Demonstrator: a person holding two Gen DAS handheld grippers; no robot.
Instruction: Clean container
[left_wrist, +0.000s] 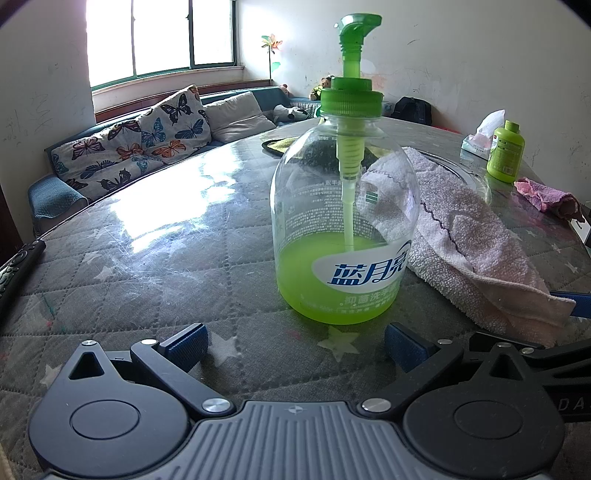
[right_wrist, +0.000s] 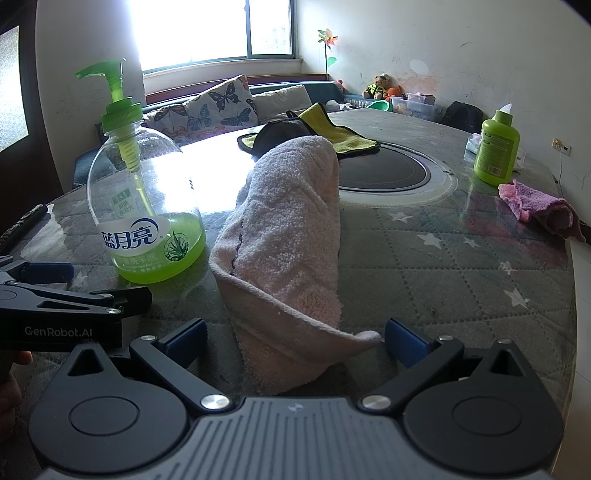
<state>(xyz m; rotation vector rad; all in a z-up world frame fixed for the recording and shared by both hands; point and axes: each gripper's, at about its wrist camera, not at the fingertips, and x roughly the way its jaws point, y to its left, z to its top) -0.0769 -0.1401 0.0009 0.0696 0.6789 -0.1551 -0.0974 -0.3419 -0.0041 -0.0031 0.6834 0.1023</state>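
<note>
**Both tools spread wide before a pump bottle and a towel**

Left tool (left_wrist: 295, 343): jaws spread wide, nothing between the blue pads (left_wrist: 186, 345). It is held low over the bench (left_wrist: 147, 266), pointing straight at the pump bottle (left_wrist: 343, 221), which stands upright just ahead of the fingertips and apart from them.

Right tool (right_wrist: 295, 341): jaws likewise spread wide, gripping nothing. The near corner of the pink towel (right_wrist: 284, 236) lies between its pads; whether the right pad touches the cloth cannot be told. From this view the left tool (right_wrist: 48, 280) shows in profile at the left edge, beside the foot of the bottle (right_wrist: 144, 199).

Pump bottle: clear body, green pump head (left_wrist: 354, 40) and collar, green liquid filling roughly the lower third, a white label with blue characters on the front. It stands on the bench just left of the towel (left_wrist: 472, 243).

Towel: a long, loosely folded roll running away from the right tool toward the middle of the bench.

Farther out: a round dark inset (right_wrist: 384, 171) at the bench's centre; a yellow-and-black cloth (right_wrist: 317, 133) beyond the towel; an opaque green bottle (right_wrist: 495, 147) and a crumpled pink rag (right_wrist: 539, 205) toward the right side, near each other; a dark remote (left_wrist: 18, 269) at the left edge. Behind the bench stands a sofa with butterfly-print cushions (left_wrist: 147, 136) under a bright window (left_wrist: 162, 37).
</note>
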